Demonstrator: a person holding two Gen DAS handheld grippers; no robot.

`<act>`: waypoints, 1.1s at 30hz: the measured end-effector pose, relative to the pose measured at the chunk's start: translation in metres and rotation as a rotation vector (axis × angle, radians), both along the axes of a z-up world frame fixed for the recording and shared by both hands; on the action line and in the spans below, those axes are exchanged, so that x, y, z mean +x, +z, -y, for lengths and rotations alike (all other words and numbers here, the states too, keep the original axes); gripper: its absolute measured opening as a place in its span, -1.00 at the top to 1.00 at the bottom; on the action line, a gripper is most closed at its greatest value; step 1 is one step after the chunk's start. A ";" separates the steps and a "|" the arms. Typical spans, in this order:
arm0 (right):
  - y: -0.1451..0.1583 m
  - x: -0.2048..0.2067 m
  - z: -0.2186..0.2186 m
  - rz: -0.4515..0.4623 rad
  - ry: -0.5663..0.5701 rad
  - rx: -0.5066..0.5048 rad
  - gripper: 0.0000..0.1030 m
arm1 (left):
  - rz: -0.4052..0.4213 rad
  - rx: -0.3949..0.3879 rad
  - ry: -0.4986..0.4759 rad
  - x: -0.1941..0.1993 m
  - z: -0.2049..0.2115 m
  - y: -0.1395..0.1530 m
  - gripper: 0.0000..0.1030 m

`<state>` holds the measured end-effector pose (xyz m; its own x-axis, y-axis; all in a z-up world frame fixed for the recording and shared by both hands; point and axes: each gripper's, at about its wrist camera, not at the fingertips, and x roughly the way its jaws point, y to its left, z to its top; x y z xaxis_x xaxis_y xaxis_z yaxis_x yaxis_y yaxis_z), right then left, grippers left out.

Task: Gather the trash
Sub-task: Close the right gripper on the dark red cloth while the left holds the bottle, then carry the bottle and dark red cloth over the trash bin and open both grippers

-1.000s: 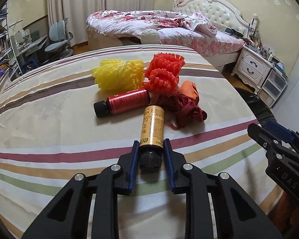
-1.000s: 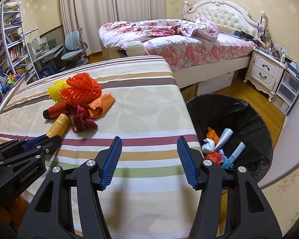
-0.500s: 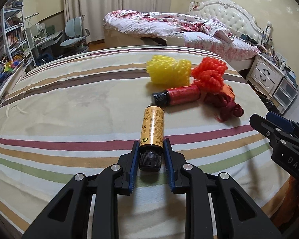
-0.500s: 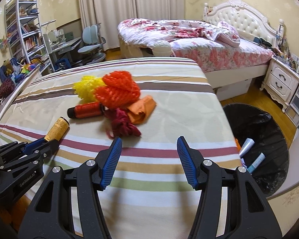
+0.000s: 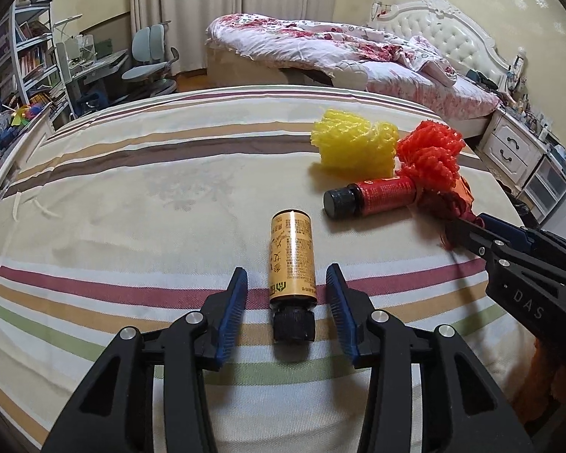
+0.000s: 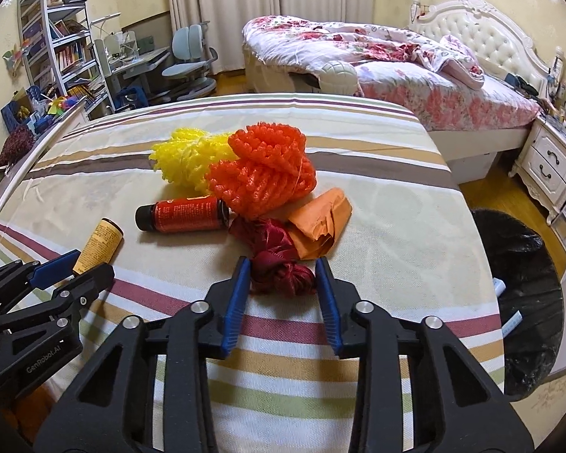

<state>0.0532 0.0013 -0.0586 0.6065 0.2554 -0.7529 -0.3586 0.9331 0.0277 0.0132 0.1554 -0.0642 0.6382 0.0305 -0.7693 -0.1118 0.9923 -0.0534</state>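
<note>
A gold-labelled bottle (image 5: 292, 249) with a black cap lies on the striped tablecloth (image 5: 132, 207). It sits between the jaws of my left gripper (image 5: 286, 275), which are opening, with both pads clear of it. My right gripper (image 6: 283, 264) is closing, and its blue pads touch both sides of a dark red cloth wad (image 6: 279, 260). Behind the wad lie a crumpled orange paper (image 6: 320, 222), a red bottle (image 6: 185, 213), an orange foam net (image 6: 264, 173) and a yellow foam net (image 6: 185, 158). The left gripper (image 6: 83, 264) shows at the left in the right wrist view.
A black-lined trash bin (image 6: 524, 264) with some trash in it stands on the floor off the table's right edge. A bed (image 6: 396, 68) and a nightstand (image 6: 551, 166) stand beyond. Shelves and a desk with a chair (image 6: 188, 56) fill the back left.
My left jaws have opened off the gold bottle's cap and the bottle lies free. My right gripper has moved forward to the dark red cloth wad and narrowed around it.
</note>
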 end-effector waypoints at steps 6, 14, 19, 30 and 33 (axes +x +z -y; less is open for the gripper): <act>0.000 -0.006 0.002 -0.001 0.006 0.002 0.54 | 0.013 -0.001 -0.006 -0.001 -0.004 0.001 0.52; 0.004 -0.028 0.011 0.024 -0.008 0.009 0.59 | 0.046 -0.012 -0.013 -0.008 -0.004 0.008 0.52; 0.010 -0.041 0.028 0.047 -0.041 0.012 0.59 | 0.062 -0.024 -0.020 -0.013 0.003 0.012 0.52; 0.026 -0.054 0.093 0.118 -0.199 0.042 0.59 | 0.142 -0.039 -0.130 -0.013 0.055 0.034 0.52; 0.032 -0.054 0.116 0.146 -0.250 0.041 0.59 | 0.170 -0.038 -0.178 -0.007 0.079 0.040 0.52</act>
